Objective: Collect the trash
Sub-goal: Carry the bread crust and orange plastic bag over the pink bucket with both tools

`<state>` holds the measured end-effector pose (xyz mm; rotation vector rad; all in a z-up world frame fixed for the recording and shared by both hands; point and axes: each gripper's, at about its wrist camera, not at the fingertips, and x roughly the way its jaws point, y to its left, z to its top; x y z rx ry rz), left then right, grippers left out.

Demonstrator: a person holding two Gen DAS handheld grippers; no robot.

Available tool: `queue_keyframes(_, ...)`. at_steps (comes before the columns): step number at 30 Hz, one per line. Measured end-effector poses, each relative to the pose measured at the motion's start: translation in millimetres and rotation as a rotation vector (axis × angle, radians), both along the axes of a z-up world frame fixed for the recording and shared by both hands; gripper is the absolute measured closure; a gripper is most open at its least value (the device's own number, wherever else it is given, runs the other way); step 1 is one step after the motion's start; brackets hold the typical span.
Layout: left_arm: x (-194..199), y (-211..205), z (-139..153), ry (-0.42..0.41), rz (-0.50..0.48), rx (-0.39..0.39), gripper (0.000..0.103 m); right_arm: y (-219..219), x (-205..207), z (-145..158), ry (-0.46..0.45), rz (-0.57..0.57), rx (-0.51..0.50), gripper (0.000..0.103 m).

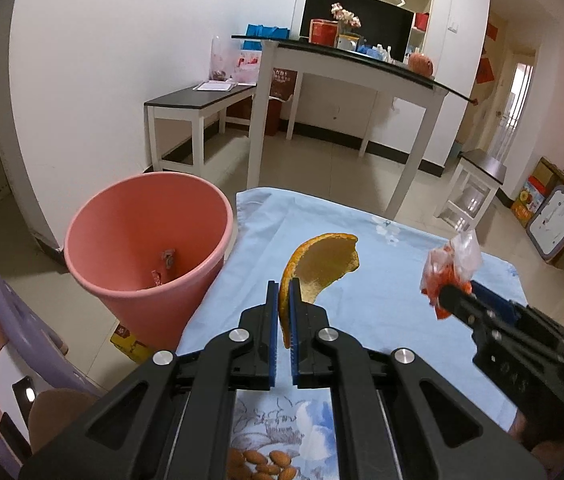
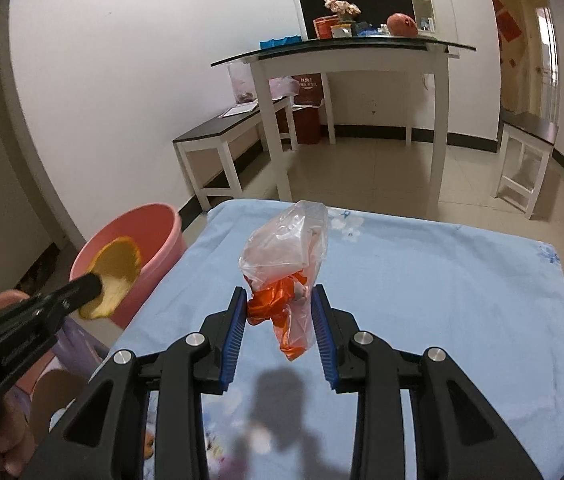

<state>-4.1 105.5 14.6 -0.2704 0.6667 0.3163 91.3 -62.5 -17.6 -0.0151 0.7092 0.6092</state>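
Left claw (image 1: 284,292) pinching orange peel (image 1: 322,264), right claw (image 2: 279,300) gripping plastic bag (image 2: 286,240)

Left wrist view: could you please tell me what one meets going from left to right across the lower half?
Purple plastic chair → pink plastic bin → orange peel in the left hand-held gripper → red and clear plastic bag in the right hand-held gripper.
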Motion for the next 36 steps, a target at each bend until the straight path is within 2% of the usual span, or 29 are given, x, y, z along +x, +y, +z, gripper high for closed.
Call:
queue_keyframes(10, -29.7, 16.8, 8.2, -0.046, 0.026, 0.01, 0.099, 32.3, -46.5, 11.3, -0.041, 0.057, -0.034, 0.07)
queue_keyframes(17, -41.0, 42.3, 13.6, -0.071, 0.06, 0.039, 0.099, 59.7, -60.0, 21.9, -0.079, 0.099, -0.004, 0.07)
queue_keyframes(25, -48.3, 88.2, 17.8, -0.101, 0.148, 0.086, 0.099, 101.9, -48.5, 30.5, -0.051, 0.157, 0.022, 0.07)
queue_keyframes(32, -45.3, 124.5, 9.7, -0.098, 0.184, 0.045, 0.099, 149.3, -34.1, 36.4, -0.026, 0.218, 0.024, 0.07)
queue_keyframes(36, -41.5, 140.2, 0.7, -0.08, 0.188, 0.018, 0.099, 170.9, -29.0, 30.3, 0.041, 0.248, 0.036, 0.07)
